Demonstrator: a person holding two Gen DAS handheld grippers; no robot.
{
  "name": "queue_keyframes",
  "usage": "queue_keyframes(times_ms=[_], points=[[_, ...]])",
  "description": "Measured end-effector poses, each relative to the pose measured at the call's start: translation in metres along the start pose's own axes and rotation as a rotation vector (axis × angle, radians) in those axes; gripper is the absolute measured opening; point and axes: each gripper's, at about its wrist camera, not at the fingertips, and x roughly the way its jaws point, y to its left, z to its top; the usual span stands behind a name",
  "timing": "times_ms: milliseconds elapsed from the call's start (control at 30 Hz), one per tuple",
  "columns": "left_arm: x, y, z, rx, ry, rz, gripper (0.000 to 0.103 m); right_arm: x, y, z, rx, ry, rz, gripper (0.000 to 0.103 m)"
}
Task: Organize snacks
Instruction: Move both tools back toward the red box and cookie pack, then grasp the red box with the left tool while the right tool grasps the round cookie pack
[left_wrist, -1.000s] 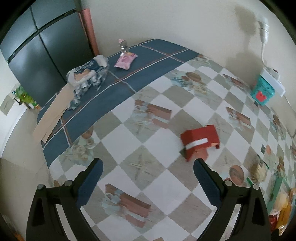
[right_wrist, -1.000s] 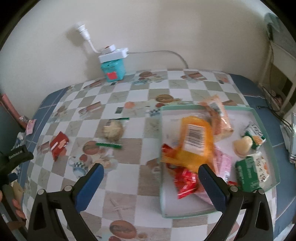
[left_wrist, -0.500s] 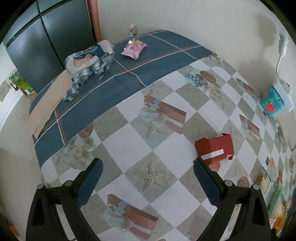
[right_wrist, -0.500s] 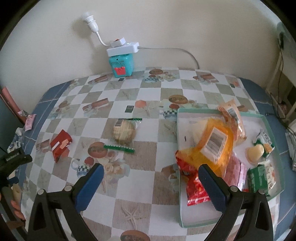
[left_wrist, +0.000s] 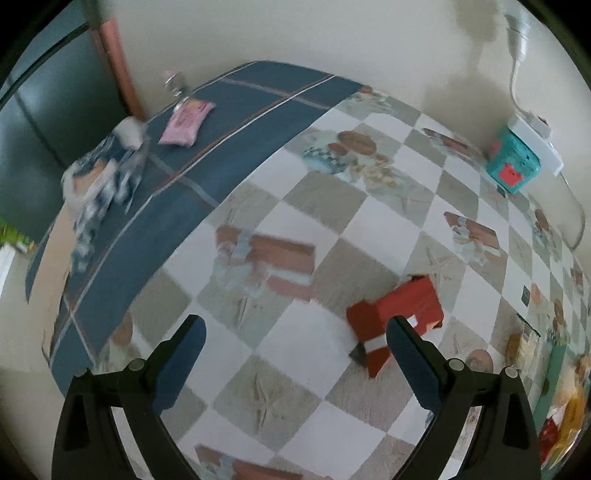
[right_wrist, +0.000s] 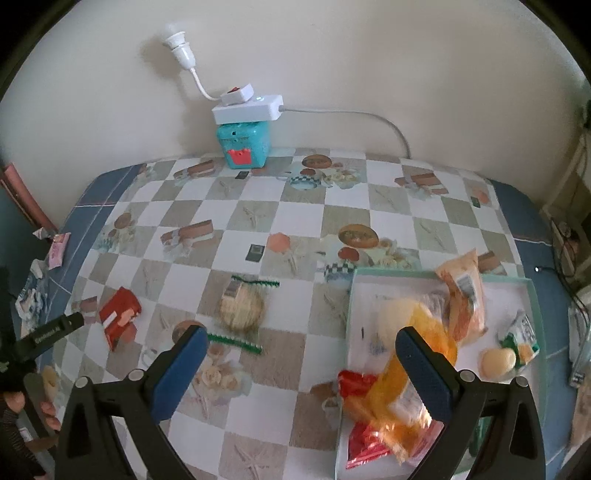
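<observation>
A red snack packet (left_wrist: 397, 314) lies on the checked tablecloth, just beyond the right fingertip of my open, empty left gripper (left_wrist: 293, 334); it also shows in the right wrist view (right_wrist: 119, 310). My right gripper (right_wrist: 301, 343) is open and empty above the cloth. A round cracker pack (right_wrist: 242, 308) with green crimped ends lies ahead of it. A pale green tray (right_wrist: 532, 295) at the right holds an orange bag (right_wrist: 413, 373), a red packet (right_wrist: 364, 439) and several other snacks.
A teal box (right_wrist: 243, 146) with a white power strip on top stands against the back wall. A pink packet (left_wrist: 186, 118) and a blue-white crumpled bag (left_wrist: 101, 181) lie on the blue cloth border at the far left. The left gripper's tip (right_wrist: 51, 328) shows at the right wrist view's left edge.
My left gripper has swung and come closer to the red packet, which now sits by its right fingertip. My right gripper has drawn back and left, so the tray sits lower right.
</observation>
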Motion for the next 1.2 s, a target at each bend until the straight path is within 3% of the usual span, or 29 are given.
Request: queue_keyframes(times_ms=[67, 200, 367, 567, 833, 967, 1200], points=[[0.001, -0.004, 0.007, 0.026, 0.001, -0.015, 0.098, 0.005, 0.001, 0.01, 0.007, 0.029, 0.028, 0.103], [0.01, -0.023, 0.022, 0.124, 0.049, -0.12, 0.098, 0.019, 0.012, 0.024, 0.003, 0.096, 0.072, 0.103], [0.019, -0.051, 0.028, 0.307, 0.088, -0.109, 0.098, 0.054, 0.022, 0.026, 0.03, 0.222, 0.09, 0.103], [0.037, -0.067, 0.028, 0.411, 0.136, -0.09, 0.098, 0.096, 0.033, 0.02, 0.049, 0.33, 0.07, 0.103], [0.048, -0.076, 0.027, 0.47, 0.154, -0.082, 0.095, 0.125, 0.048, 0.016, 0.006, 0.355, 0.012, 0.098], [0.047, -0.085, 0.028, 0.497, 0.146, -0.101, 0.082, 0.13, 0.058, 0.016, -0.022, 0.346, -0.002, 0.092], [0.043, -0.093, 0.027, 0.529, 0.139, -0.108, 0.069, 0.137, 0.066, 0.015, -0.038, 0.351, -0.004, 0.071]])
